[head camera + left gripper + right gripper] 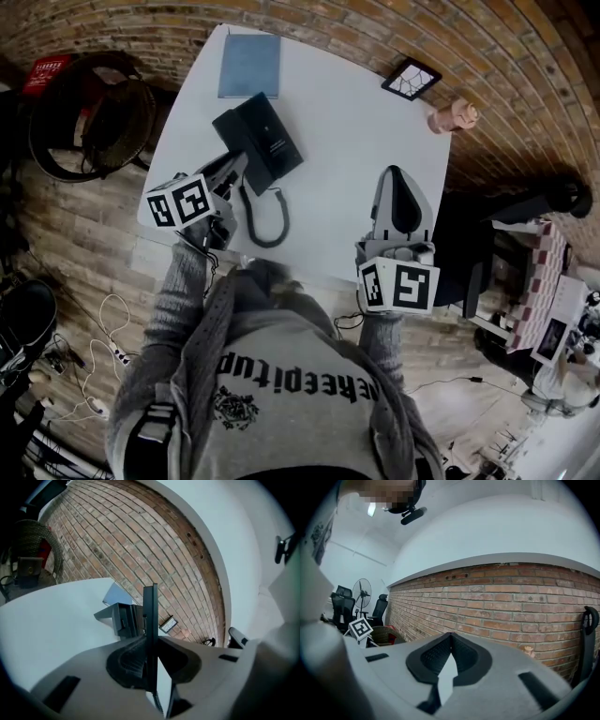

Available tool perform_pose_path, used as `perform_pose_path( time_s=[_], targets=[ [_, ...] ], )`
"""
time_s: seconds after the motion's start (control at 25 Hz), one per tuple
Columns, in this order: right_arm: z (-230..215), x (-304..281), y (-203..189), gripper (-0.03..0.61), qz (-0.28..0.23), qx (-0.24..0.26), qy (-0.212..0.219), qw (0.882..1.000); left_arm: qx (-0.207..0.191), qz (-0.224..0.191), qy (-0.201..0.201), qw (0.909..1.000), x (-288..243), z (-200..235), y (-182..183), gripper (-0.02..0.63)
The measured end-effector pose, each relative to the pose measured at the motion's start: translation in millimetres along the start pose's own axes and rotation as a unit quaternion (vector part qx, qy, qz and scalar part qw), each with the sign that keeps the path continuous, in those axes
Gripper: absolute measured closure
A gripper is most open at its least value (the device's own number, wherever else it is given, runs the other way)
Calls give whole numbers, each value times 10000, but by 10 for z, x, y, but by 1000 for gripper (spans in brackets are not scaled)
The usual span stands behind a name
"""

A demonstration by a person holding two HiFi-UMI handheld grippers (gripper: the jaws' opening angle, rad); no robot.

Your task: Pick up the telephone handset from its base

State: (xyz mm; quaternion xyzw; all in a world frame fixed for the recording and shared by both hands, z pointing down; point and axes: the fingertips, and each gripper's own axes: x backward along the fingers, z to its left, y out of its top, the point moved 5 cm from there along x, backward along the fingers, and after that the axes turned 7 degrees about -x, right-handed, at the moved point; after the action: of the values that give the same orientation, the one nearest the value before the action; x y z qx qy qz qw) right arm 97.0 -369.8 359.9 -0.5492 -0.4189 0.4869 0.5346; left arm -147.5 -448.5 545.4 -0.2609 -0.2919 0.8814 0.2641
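The middle and right of the worktop [356, 141] lay bare, giving open passage from the right gripper [395, 173] to the far edge. On the left, the telephone base [267, 141] and the blue notebook [249, 66] behind it stood in the way. The coiled cord [267, 220] looped across the near side, trailing from the handset [150, 620] clamped in the left gripper [231, 172]. A framed picture [411, 79] and a small figurine [453, 115] crowded the far right corner.

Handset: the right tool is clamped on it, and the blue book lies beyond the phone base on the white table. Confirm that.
Wrong tool: the left gripper view shows the left tool clamped on the handset; the right tool is shut and empty. The blue book does lie beyond the phone base on the white table.
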Motion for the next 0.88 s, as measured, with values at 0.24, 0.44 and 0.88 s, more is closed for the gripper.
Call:
perform_pose_path(
  time_s=[0.24,0.44,0.88],
  targets=[
    [108,116,83,575,-148,2,304,9994,-630,-434,318,9966,365,-251,157,546],
    [186,282,173,575,-268,22,579,9980,-887,-847,517,9911,692,-508,197,545],
    [211,672,328,575,-558,20,1004,9934,-1702,-1577,937,9682,1324,-1205,191,545]
  ],
)
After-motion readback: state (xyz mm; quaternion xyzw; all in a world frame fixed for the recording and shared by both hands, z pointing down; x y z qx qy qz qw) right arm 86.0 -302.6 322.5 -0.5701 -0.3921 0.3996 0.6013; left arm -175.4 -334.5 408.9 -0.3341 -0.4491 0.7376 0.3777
